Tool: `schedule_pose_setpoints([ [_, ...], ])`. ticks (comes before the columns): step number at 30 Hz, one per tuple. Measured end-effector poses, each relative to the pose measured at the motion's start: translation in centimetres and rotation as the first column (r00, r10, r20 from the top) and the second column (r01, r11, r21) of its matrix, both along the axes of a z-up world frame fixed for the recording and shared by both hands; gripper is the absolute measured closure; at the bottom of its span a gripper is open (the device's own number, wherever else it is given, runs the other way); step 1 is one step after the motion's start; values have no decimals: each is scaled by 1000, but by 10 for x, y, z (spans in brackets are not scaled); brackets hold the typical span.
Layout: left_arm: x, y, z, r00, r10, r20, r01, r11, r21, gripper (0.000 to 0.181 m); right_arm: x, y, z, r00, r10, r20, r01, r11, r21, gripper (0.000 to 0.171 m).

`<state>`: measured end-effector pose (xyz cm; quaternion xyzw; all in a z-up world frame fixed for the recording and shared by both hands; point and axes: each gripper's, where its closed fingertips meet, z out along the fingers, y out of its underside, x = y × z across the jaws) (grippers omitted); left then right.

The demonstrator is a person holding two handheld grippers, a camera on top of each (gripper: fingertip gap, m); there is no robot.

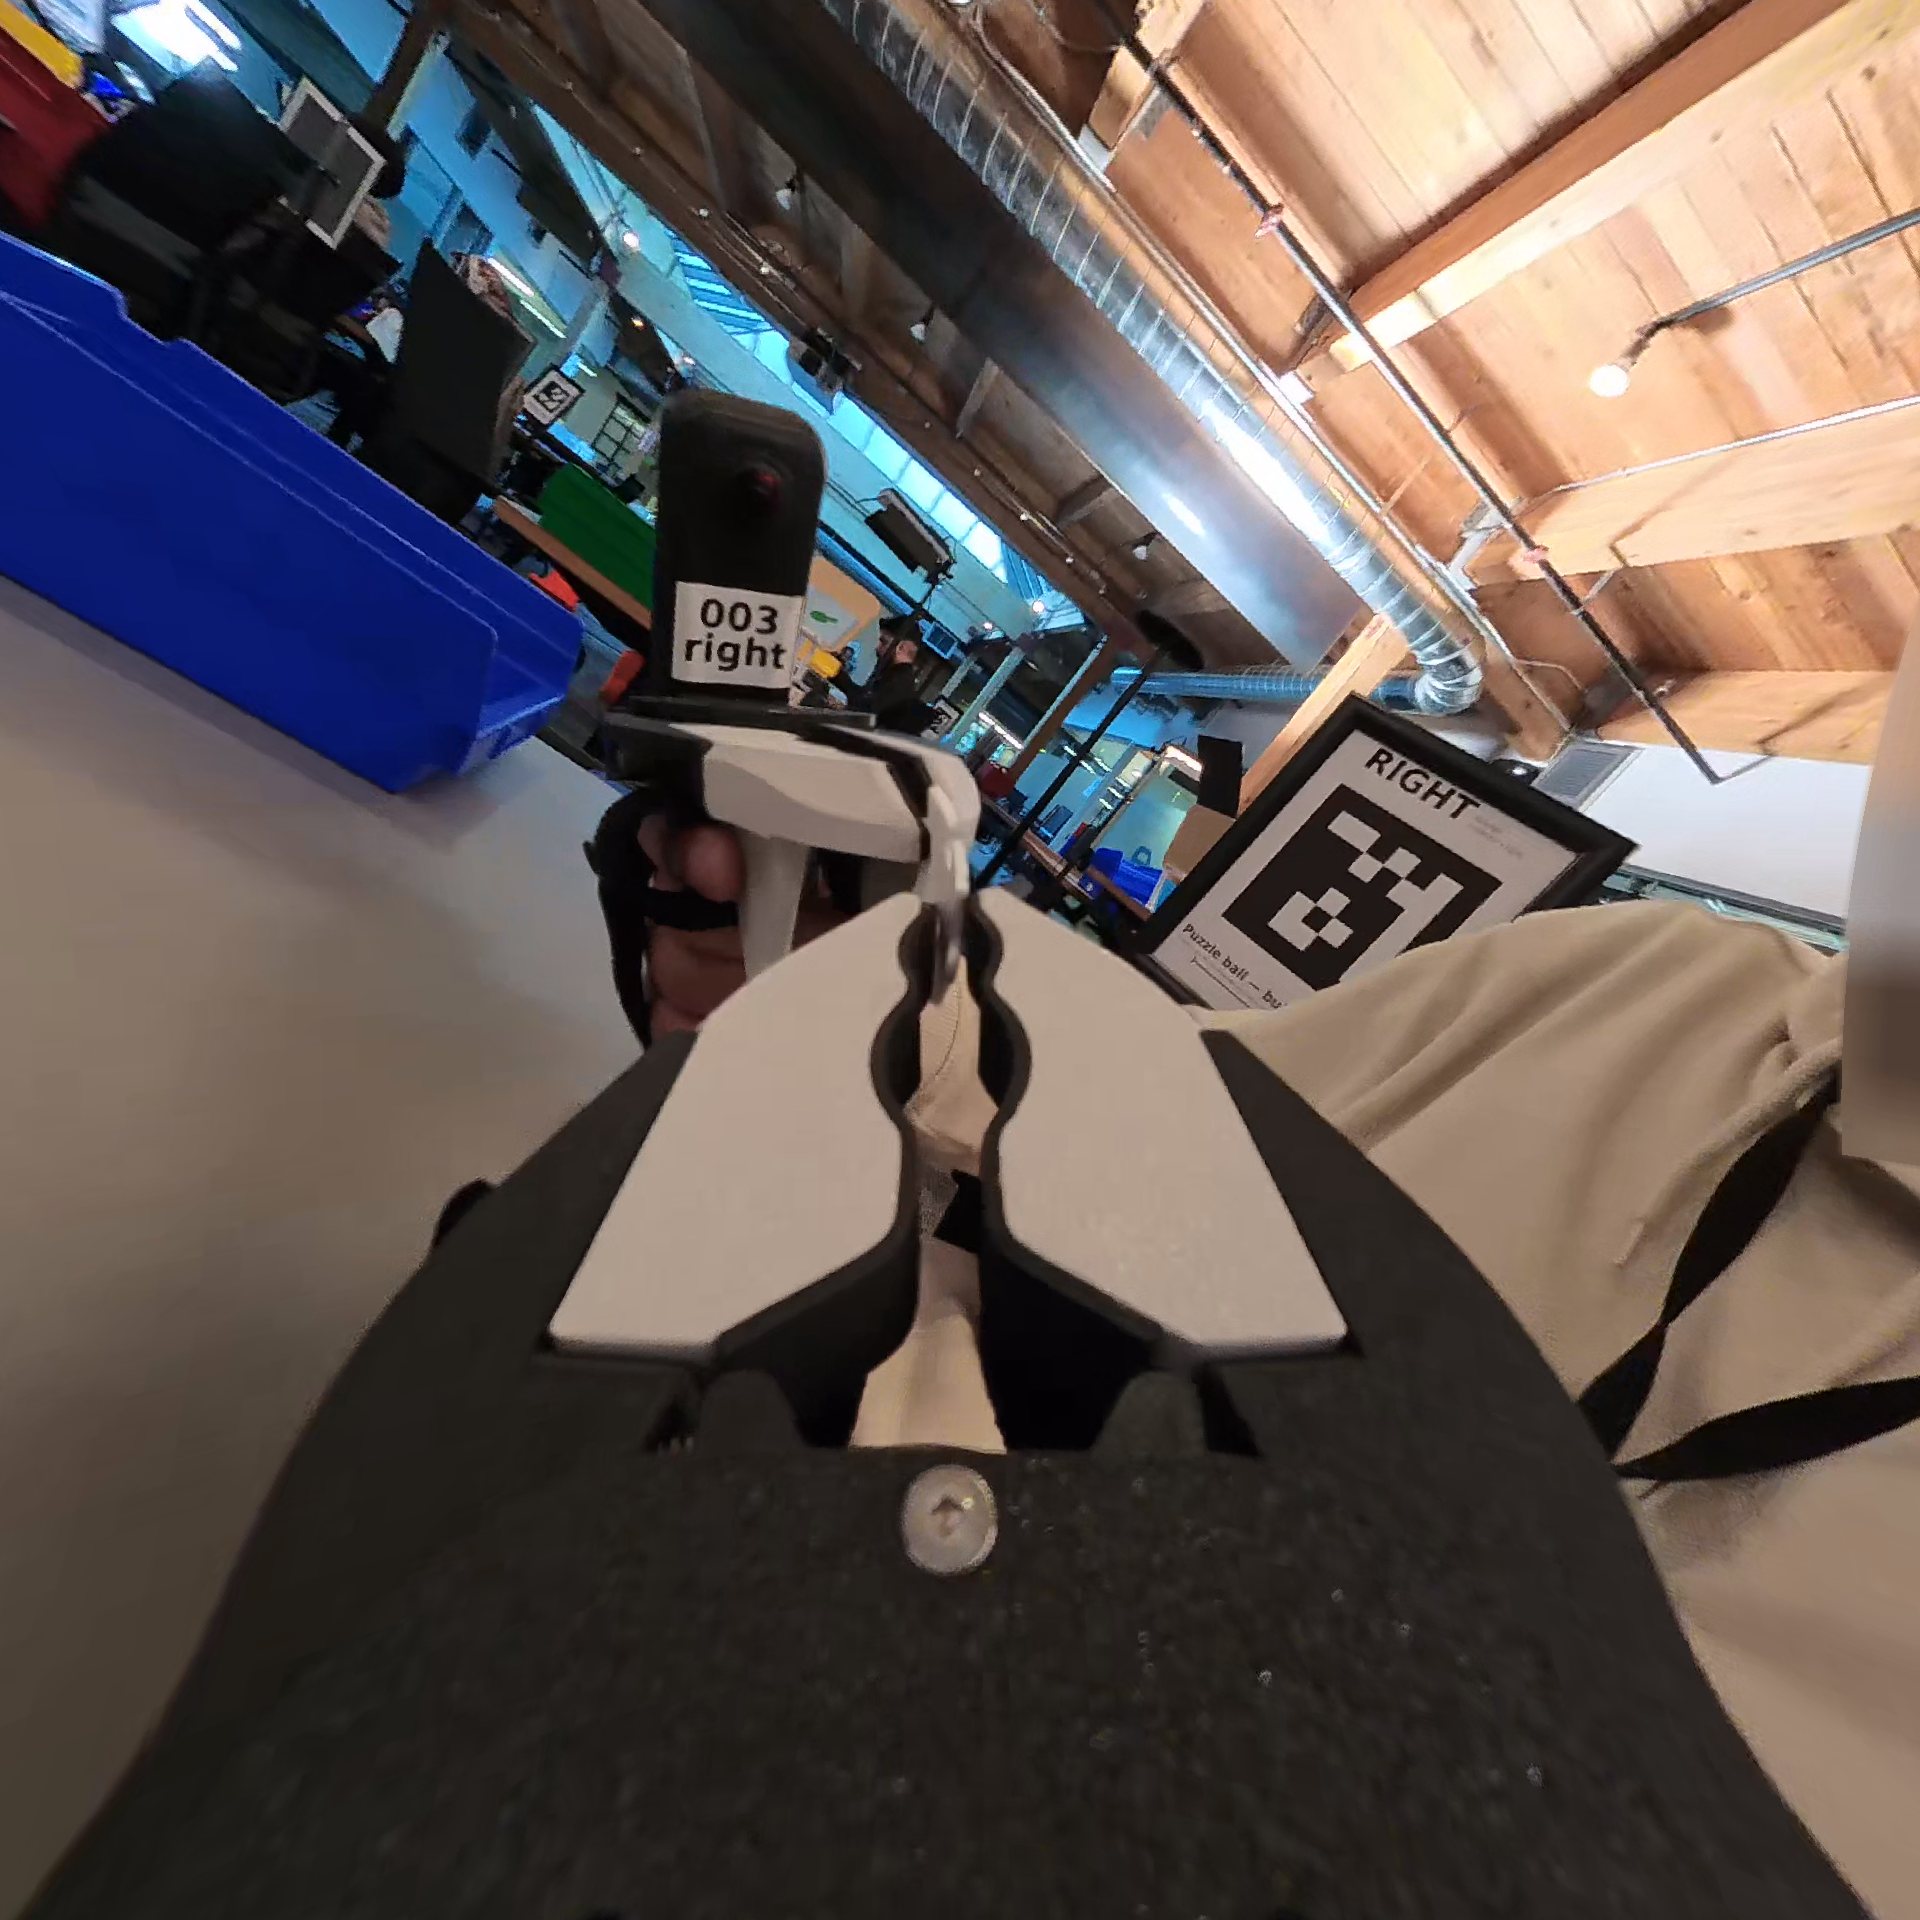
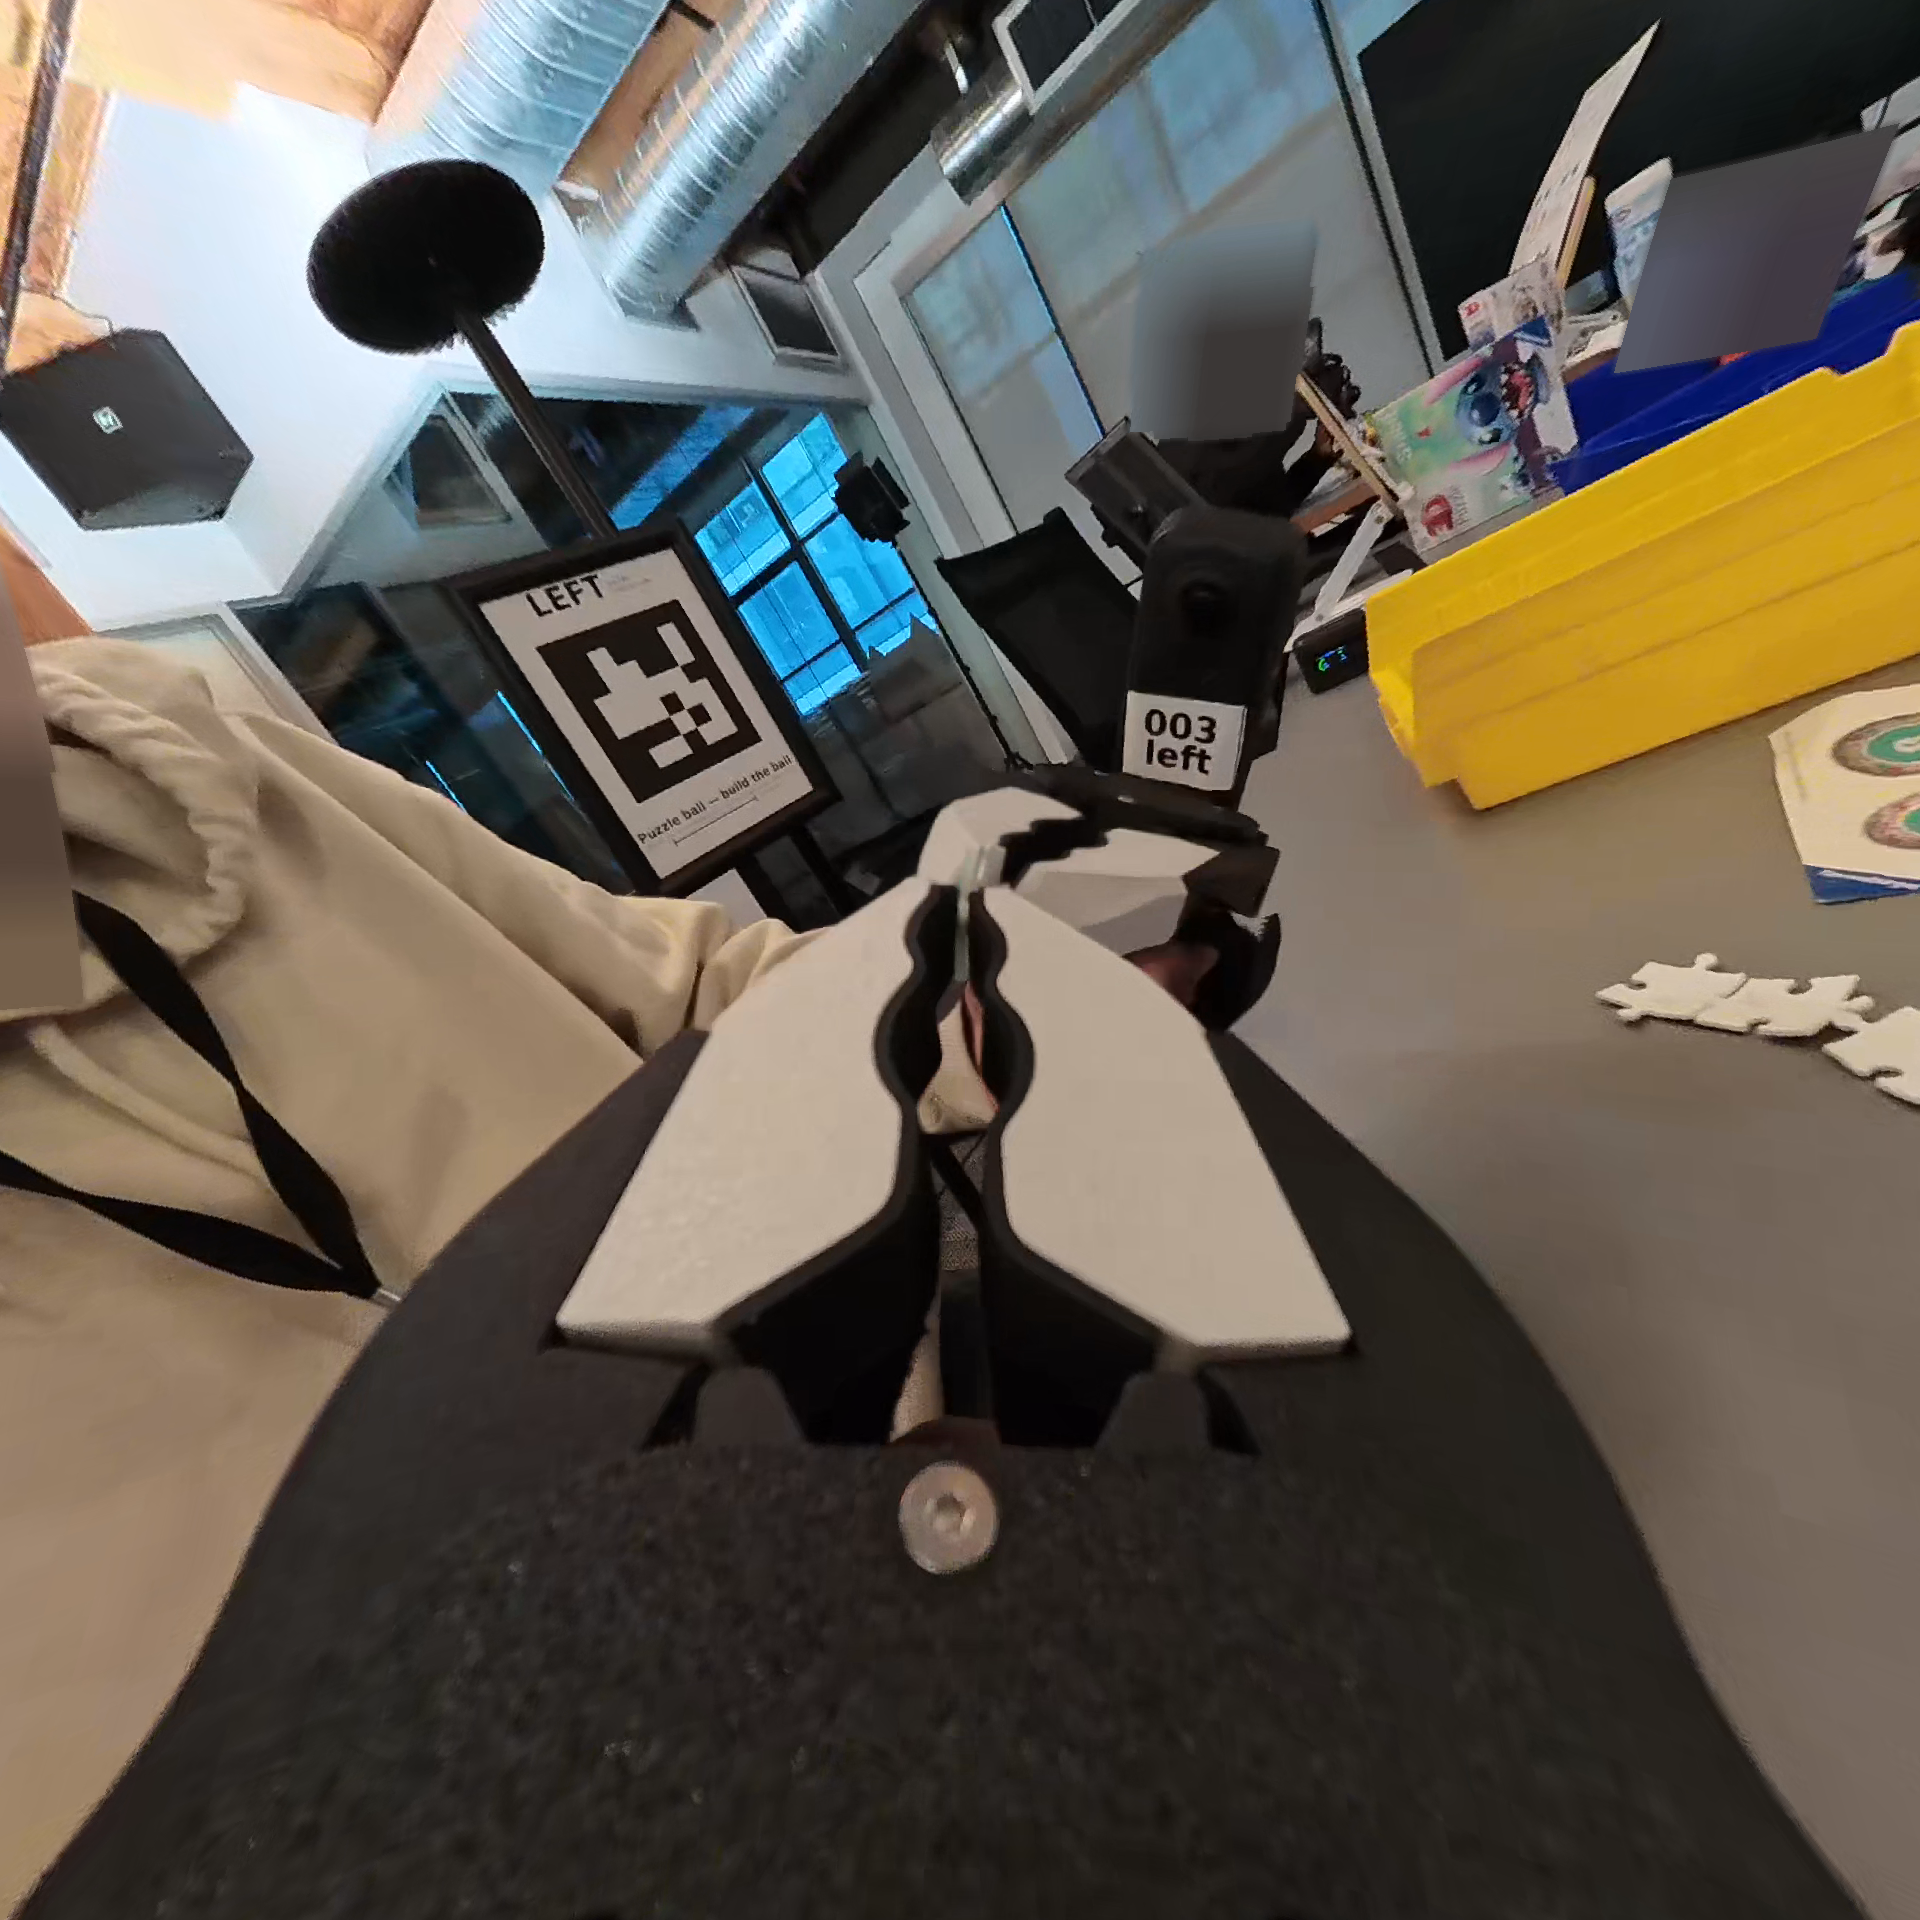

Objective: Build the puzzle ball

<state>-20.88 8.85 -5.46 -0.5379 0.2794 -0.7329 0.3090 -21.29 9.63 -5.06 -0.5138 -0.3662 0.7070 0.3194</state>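
Now both claws pinch one thin puzzle piece (image 2: 966, 940), tip to tip.
Your left claw (image 1: 948, 940) & right claw (image 2: 966, 914) hold it above the desk (image 2: 1507, 1195); more white pieces (image 2: 1756, 1006) lie on desk nearby.

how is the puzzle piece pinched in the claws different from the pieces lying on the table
The held puzzle piece is up off the table, pinched at the tips of the right claw and left claw; the loose pieces lie flat on the grey table. The held one shows edge-on as a thin sliver; the loose ones show their knobbed outlines, side by side. All look white.
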Motion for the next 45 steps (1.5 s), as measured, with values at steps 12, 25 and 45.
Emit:
schedule_pose_setpoints([
  [12, -9, 8, -8, 998, 6, -62, -5, 1000, 13, 180, 6, 12, -17, 984, -93, 154, 74, 990, 123, 162],
  [25, -7, 5, -18, 991, -8, -137, 18, 997, 73, 180, 2, 2, -26, 976, -25, 214, 3, 995, 100, 169],
  [45, -10, 6, -19, 988, -7, -152, 23, 994, 109, 180, -2, 2, -26, 985, 6, 172, -14, 999, 41, 168],
])
